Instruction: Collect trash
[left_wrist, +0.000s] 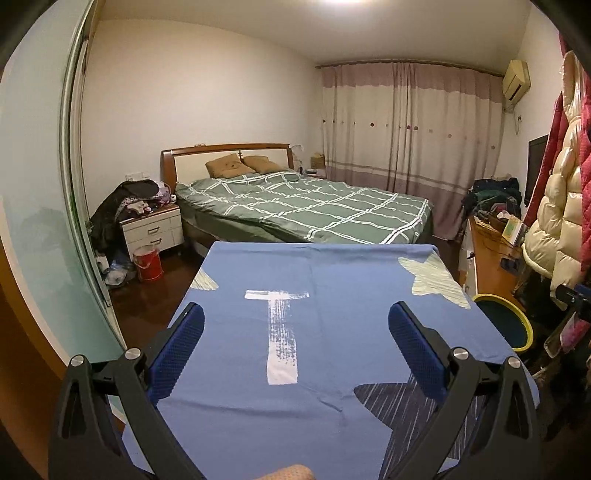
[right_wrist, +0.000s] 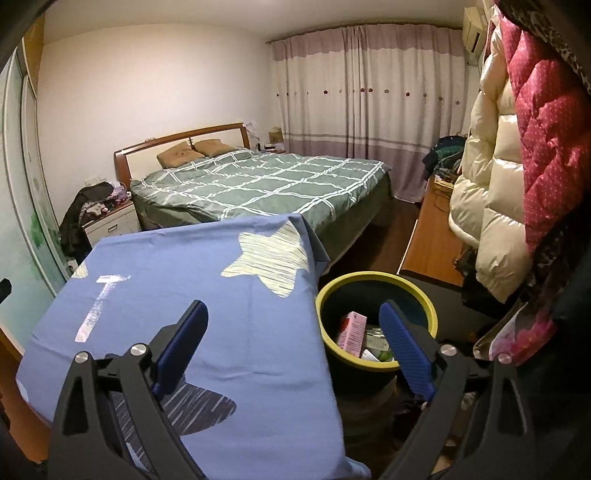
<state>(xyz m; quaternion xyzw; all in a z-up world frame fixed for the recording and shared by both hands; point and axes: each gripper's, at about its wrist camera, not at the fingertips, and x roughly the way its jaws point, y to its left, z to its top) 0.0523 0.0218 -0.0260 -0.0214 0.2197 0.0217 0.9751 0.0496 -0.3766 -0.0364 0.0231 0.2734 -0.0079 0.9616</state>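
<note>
Blue tablecloth (right_wrist: 207, 295) beside bin (right_wrist: 373, 280)

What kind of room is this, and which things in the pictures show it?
Most likely a lived-in home bedroom. A bed with a green checked cover stands against the far wall, a white nightstand piled with clothes stands beside it, and long curtains hang at the back.

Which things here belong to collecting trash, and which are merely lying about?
Job:
- yellow-rimmed bin
- pink carton inside it
- right gripper, open
- left gripper, open

Lying about:
- blue star cloth
- bed
- red bucket
- white puffer coat
</note>
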